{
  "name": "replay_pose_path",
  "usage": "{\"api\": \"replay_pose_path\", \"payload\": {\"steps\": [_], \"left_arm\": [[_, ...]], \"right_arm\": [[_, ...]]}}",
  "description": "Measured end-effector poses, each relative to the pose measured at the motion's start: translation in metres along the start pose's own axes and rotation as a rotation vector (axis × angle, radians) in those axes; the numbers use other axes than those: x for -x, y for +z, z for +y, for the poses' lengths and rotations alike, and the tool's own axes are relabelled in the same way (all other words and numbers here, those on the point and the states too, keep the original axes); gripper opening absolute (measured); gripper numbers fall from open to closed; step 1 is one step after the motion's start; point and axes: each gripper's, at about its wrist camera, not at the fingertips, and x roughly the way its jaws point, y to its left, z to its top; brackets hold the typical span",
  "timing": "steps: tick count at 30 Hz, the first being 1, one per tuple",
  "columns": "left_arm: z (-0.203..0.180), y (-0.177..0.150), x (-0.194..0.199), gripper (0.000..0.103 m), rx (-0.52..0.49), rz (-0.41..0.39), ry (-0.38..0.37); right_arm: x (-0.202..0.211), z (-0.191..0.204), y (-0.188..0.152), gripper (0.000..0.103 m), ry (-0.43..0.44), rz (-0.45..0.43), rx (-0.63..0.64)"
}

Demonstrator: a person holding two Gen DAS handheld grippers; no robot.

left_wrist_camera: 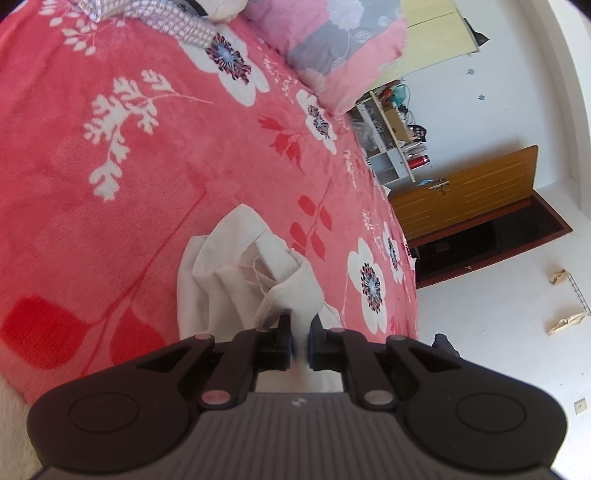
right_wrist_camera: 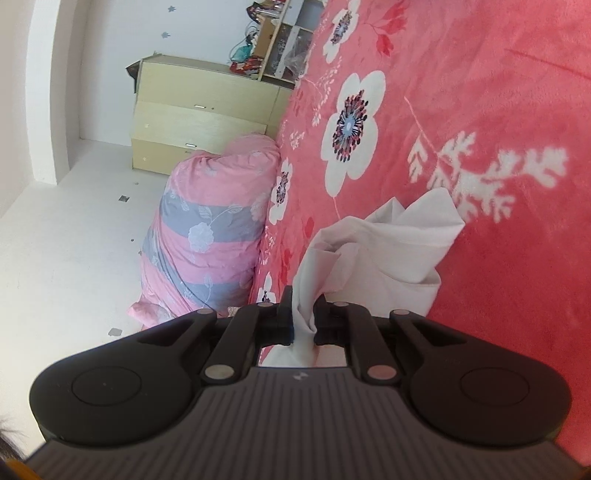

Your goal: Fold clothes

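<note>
A white garment (left_wrist_camera: 221,273) lies crumpled on a pink floral blanket (left_wrist_camera: 110,166) that covers the bed. In the left wrist view my left gripper (left_wrist_camera: 301,325) is shut on a bunched edge of that garment, and white cloth fills the narrow gap between its black fingers. In the right wrist view my right gripper (right_wrist_camera: 303,306) is shut on another gathered strip of the white garment (right_wrist_camera: 388,243). This strip runs up from between the fingers to the loose bulk, which rests on the blanket (right_wrist_camera: 480,92).
A rolled pink and grey quilt (left_wrist_camera: 332,40) lies at the bed's far end, also seen as quilt (right_wrist_camera: 210,229). A patterned cloth (left_wrist_camera: 184,26) lies near it. Beyond the bed edge are a white shelf unit (left_wrist_camera: 391,133), a wooden door (left_wrist_camera: 461,195), a pale drawer cabinet (right_wrist_camera: 192,122) and white floor.
</note>
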Motion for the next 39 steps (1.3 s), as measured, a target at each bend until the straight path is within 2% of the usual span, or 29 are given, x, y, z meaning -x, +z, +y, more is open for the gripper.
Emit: {"api": "replay_pose_path", "payload": {"steps": [2, 6, 8, 11, 12, 13, 16, 19, 21, 23, 26, 29, 31, 33, 35, 36, 39], "left_arm": [[0.000, 0.007, -0.009, 0.016, -0.024, -0.013, -0.010], [0.003, 0.023, -0.025, 0.050, -0.056, -0.067, -0.017], [0.012, 0.031, -0.031, 0.051, -0.012, -0.082, -0.016], [0.022, 0.037, -0.035, 0.051, 0.031, -0.112, -0.010], [0.024, 0.038, -0.033, 0.052, 0.030, -0.125, -0.005], [0.024, 0.038, -0.032, 0.052, 0.027, -0.140, 0.000], [0.024, 0.038, -0.021, 0.053, 0.000, -0.201, 0.014], [0.014, 0.030, -0.001, 0.053, -0.075, -0.296, 0.030], [-0.001, 0.019, 0.011, 0.053, -0.204, -0.332, 0.025], [-0.020, 0.003, 0.017, 0.053, -0.372, -0.340, 0.041], [-0.048, -0.023, 0.008, 0.053, -0.622, -0.285, 0.099], [-0.069, -0.035, -0.008, 0.055, -0.828, -0.219, 0.110], [-0.082, -0.040, -0.020, 0.058, -0.979, -0.171, 0.108], [-0.093, -0.038, -0.033, 0.064, -1.140, -0.119, 0.105], [-0.100, -0.033, -0.050, 0.066, -1.265, -0.035, 0.081], [-0.103, -0.030, -0.060, 0.067, -1.307, 0.012, 0.070], [-0.108, -0.020, -0.091, 0.067, -1.369, 0.157, 0.029]], "right_arm": [[-0.009, -0.002, 0.006, 0.007, -0.010, 0.008, -0.011], [-0.031, -0.017, 0.019, 0.011, -0.025, 0.027, -0.058], [-0.041, -0.029, 0.026, 0.015, -0.025, 0.032, -0.110], [-0.051, -0.051, 0.033, 0.038, 0.009, 0.021, -0.206], [-0.052, -0.056, 0.034, 0.050, 0.033, 0.010, -0.234], [-0.052, -0.060, 0.035, 0.058, 0.059, -0.004, -0.254], [-0.047, -0.064, 0.036, 0.070, 0.130, -0.054, -0.279], [-0.031, -0.055, 0.034, 0.071, 0.179, -0.116, -0.221], [-0.018, -0.042, 0.027, 0.072, 0.201, -0.148, -0.121], [-0.014, -0.020, 0.014, 0.072, 0.164, -0.109, 0.065], [-0.021, 0.023, -0.015, 0.071, 0.037, 0.006, 0.428], [-0.043, 0.063, -0.047, 0.071, -0.051, 0.104, 0.844], [-0.058, 0.085, -0.064, 0.070, -0.065, 0.156, 1.085], [-0.069, 0.101, -0.066, 0.071, -0.035, 0.205, 1.282], [-0.080, 0.110, -0.052, 0.075, -0.002, 0.285, 1.360], [-0.086, 0.114, -0.044, 0.081, 0.015, 0.327, 1.395], [-0.113, 0.118, -0.026, 0.084, 0.006, 0.532, 1.465]]}}
